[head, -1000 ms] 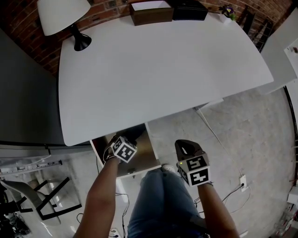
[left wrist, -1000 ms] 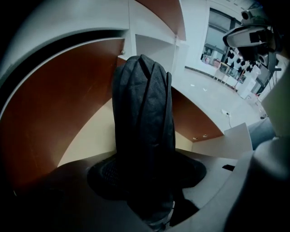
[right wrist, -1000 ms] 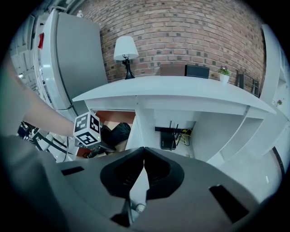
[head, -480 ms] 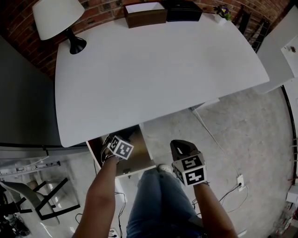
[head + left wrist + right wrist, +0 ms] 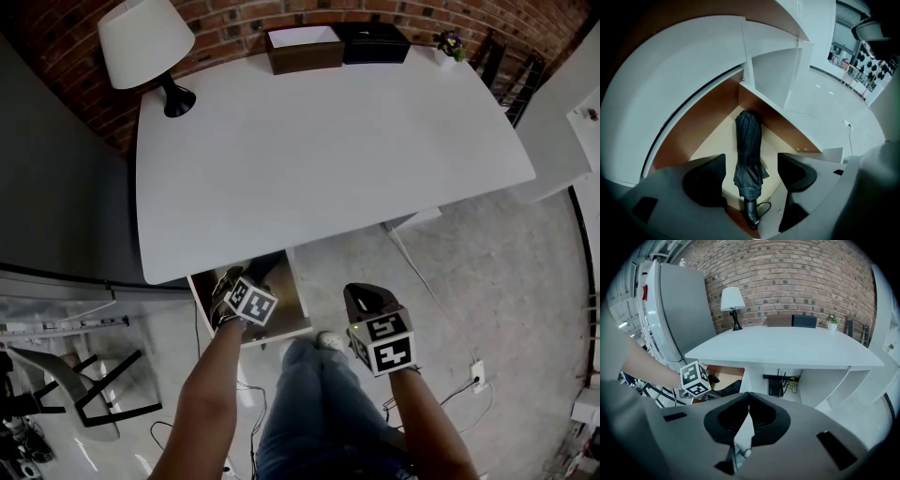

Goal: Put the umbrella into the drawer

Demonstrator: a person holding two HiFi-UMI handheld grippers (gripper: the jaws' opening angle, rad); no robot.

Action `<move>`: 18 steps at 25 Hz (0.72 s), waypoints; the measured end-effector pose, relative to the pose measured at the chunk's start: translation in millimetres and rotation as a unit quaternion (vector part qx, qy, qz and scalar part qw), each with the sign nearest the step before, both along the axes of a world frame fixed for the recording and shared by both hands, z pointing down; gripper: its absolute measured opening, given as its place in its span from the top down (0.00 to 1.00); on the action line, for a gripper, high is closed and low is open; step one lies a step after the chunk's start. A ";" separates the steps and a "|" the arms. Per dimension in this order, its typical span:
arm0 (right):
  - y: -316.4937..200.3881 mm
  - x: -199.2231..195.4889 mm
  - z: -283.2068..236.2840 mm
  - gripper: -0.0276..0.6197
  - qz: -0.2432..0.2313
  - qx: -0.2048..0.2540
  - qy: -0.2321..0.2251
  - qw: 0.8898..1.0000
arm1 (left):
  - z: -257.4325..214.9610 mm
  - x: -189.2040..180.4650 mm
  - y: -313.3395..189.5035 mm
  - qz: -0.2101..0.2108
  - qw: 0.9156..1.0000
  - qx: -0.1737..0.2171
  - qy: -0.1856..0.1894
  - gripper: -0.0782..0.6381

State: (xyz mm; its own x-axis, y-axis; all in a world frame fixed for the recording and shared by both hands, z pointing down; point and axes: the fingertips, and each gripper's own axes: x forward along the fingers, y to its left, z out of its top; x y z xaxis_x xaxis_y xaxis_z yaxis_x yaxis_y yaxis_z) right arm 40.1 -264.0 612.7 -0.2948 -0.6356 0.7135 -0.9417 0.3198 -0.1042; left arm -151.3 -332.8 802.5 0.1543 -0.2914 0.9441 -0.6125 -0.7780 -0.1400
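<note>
A folded black umbrella [image 5: 749, 154] lies lengthwise on the wooden floor of the open drawer [image 5: 705, 117], its handle and strap nearest me. My left gripper [image 5: 751, 161] hangs above it and points steeply down. Its jaws are opening, one on each side of the umbrella and clear of the fabric. In the head view this left gripper [image 5: 228, 284] sits over the drawer [image 5: 292, 323] under the desk's front edge. My right gripper [image 5: 749, 397] is shut with nothing in it. It floats over the person's knee to the right of the drawer, right gripper [image 5: 361, 295].
The white desk [image 5: 328, 141] carries a lamp [image 5: 145, 42], a brown box [image 5: 302, 47], a black box [image 5: 373, 42] and a small plant [image 5: 450, 42] along the brick wall. A grey cabinet [image 5: 679, 310] stands left. Jeans-clad legs [image 5: 319, 412] are below the drawer, with cables on the floor.
Both grippers have lifted a little. The left one stays over the open drawer and the right one beside it. The head view has shifted slightly.
</note>
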 end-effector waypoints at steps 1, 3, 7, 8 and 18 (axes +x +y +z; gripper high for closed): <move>1.0 0.5 -5.2 0.96 0.000 0.000 -0.001 1.000 | -5.7 0.1 3.1 0.000 1.000 0.000 -0.001 0.44; 2.8 0.7 -14.8 0.96 0.001 -0.001 -0.004 1.000 | -16.3 -0.3 9.6 0.000 1.000 -0.001 -0.003 0.44; 1.8 -1.7 -34.3 0.96 -0.003 0.001 -0.003 1.000 | -39.1 -5.1 20.8 -0.026 1.000 -0.004 0.008 0.44; 1.6 -2.5 -38.8 0.96 -0.006 0.003 -0.001 1.000 | -45.7 -7.0 23.5 -0.034 0.999 -0.004 0.010 0.45; -0.3 1.4 -75.0 0.96 -0.013 0.001 -0.017 1.000 | -106.1 -7.1 46.8 -0.070 0.997 0.018 0.037 0.45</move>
